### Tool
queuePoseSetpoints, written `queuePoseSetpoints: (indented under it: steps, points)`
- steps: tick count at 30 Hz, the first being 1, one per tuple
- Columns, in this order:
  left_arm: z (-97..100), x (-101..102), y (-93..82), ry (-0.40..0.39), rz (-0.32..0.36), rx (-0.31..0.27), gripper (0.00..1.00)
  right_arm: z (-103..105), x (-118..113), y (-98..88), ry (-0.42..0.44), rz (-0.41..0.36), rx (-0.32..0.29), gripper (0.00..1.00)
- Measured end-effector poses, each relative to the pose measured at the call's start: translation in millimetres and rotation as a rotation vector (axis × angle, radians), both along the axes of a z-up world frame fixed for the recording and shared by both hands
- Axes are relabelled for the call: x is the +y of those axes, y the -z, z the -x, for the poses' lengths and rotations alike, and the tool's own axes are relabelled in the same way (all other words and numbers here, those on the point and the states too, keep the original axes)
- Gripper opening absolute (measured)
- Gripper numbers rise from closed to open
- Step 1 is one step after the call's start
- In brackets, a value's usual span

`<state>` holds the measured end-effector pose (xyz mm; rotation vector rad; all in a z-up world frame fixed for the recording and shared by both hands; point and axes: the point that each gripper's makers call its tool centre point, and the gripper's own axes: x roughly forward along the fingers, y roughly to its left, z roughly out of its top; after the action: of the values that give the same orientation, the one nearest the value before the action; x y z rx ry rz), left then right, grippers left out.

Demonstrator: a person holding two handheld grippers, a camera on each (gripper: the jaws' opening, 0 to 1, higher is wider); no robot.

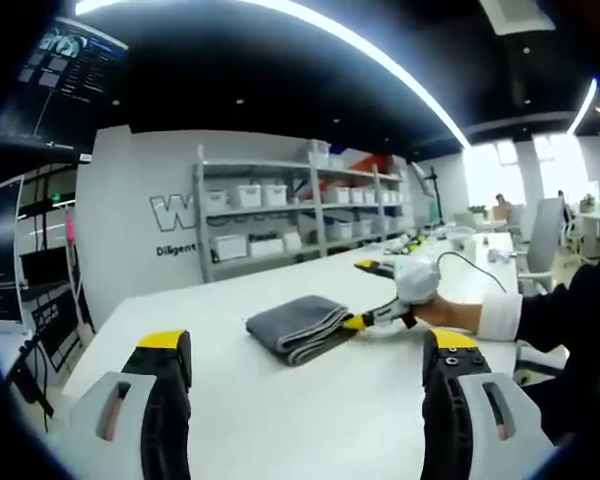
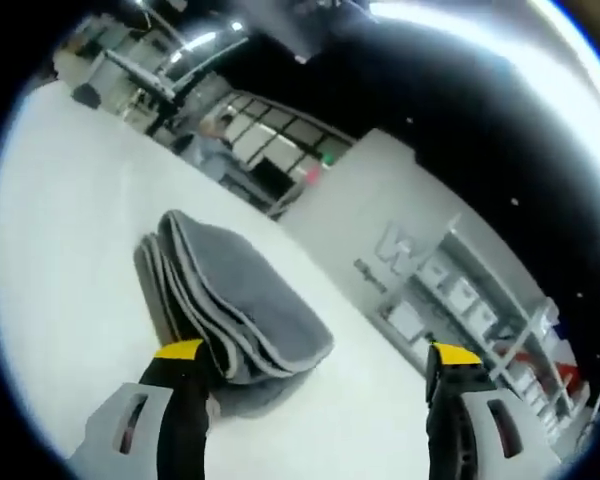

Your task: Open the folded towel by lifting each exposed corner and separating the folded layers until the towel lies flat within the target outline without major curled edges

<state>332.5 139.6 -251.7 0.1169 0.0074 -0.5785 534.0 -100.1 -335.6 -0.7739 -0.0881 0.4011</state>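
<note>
A grey towel [image 1: 298,325], folded into several layers, lies on the white table [image 1: 230,400]. In the left gripper view my left gripper [image 1: 305,345] is open and well short of the towel, with nothing between its jaws. The right gripper [image 1: 365,320], held in a gloved hand [image 1: 417,285], comes in from the right, and its yellow tips reach the towel's right edge. In the right gripper view the towel [image 2: 235,285] shows its stacked, pale-edged folds. My right gripper [image 2: 315,355] is open, with its left jaw against the towel's near corner.
Shelves with white bins [image 1: 280,210] line the back wall. Monitors [image 1: 40,270] stand at the table's left end. Small items and a cable [image 1: 460,255] lie on the far right of the table, near an office chair [image 1: 542,240]. A dark sleeve [image 1: 570,310] crosses from the right.
</note>
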Motion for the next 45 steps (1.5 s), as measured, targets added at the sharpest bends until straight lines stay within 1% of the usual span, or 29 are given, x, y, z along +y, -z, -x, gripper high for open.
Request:
queuePoseSetpoints:
  steps: [5,13,15,18,23,26,31,37,40,45]
  points:
    - [-0.4,-0.7,1.4,0.001,-0.001,0.004,0.94,-0.9,8.2,5.2,-0.007,0.025,0.007,0.87]
    - [-0.6,-0.3,1.9,-0.001,-0.003,0.005,0.94,-2.4,17.6,4.4,-0.015,0.052,-0.008,0.83]
    - [-0.6,-0.6,2.5,0.000,-0.005,0.006,0.94,-3.2,21.0,6.6,-0.027,0.063,-0.001,0.78]
    - [-1.0,-0.9,3.3,-0.001,-0.007,0.007,0.94,-2.5,28.6,8.0,-0.043,0.089,-0.014,0.75]
    - [-0.7,-2.1,1.3,0.007,0.025,0.007,0.94,-4.4,34.2,8.1,-0.056,0.122,-0.030,0.68]
    - [-0.3,-2.0,0.8,0.005,0.021,0.002,0.94,-4.6,37.7,9.8,-0.072,0.135,-0.028,0.60]
    - [-1.0,-2.3,2.6,0.004,0.014,0.007,0.93,-4.8,42.5,12.3,-0.077,0.158,-0.030,0.54]
    - [-1.2,-2.2,2.4,0.005,0.013,0.006,0.93,-5.5,43.9,15.4,-0.086,0.153,-0.012,0.46]
    - [-1.2,-1.8,2.1,0.005,0.014,0.007,0.93,-3.9,45.8,20.5,-0.105,0.124,0.030,0.37]
    - [-2.4,0.1,0.8,0.004,0.020,0.007,0.93,-2.3,47.2,24.2,-0.124,0.092,0.064,0.31]
